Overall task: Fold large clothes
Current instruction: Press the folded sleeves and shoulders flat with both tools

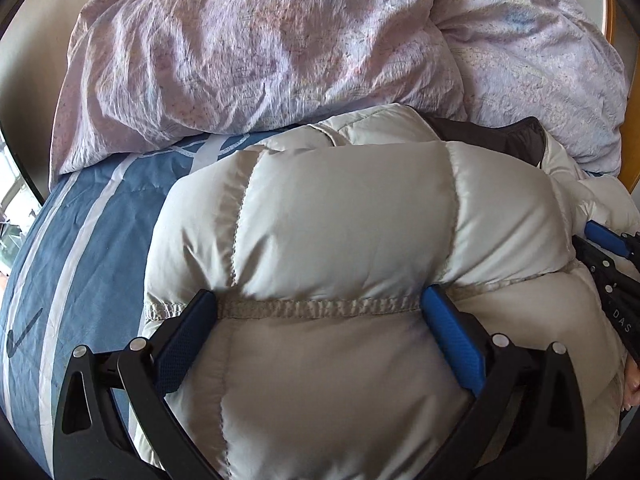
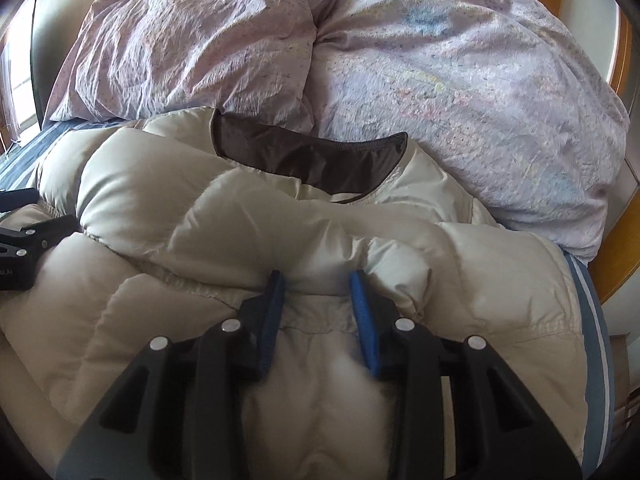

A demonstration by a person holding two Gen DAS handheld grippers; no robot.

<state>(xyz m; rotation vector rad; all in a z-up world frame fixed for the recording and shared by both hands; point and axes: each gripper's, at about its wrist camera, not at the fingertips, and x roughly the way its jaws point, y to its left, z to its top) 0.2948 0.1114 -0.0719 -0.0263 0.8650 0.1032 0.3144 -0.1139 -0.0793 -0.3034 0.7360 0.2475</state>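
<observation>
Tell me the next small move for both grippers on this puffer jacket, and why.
Probably draw both grippers back. The left gripper is wide open at the folded edge seam, the right gripper open too, gripping nothing. The cream puffer jacket already lies doubled over on the blue striped sheet, so this fold looks finished.

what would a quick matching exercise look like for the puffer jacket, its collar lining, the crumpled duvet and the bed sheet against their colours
Things:
1. puffer jacket
2. collar lining
3. crumpled duvet
4. bed sheet

Colours:
A. blue with white stripes
B. dark brown
C. cream
D. pale lilac print

Pairs: 1-C, 2-B, 3-D, 4-A
</observation>
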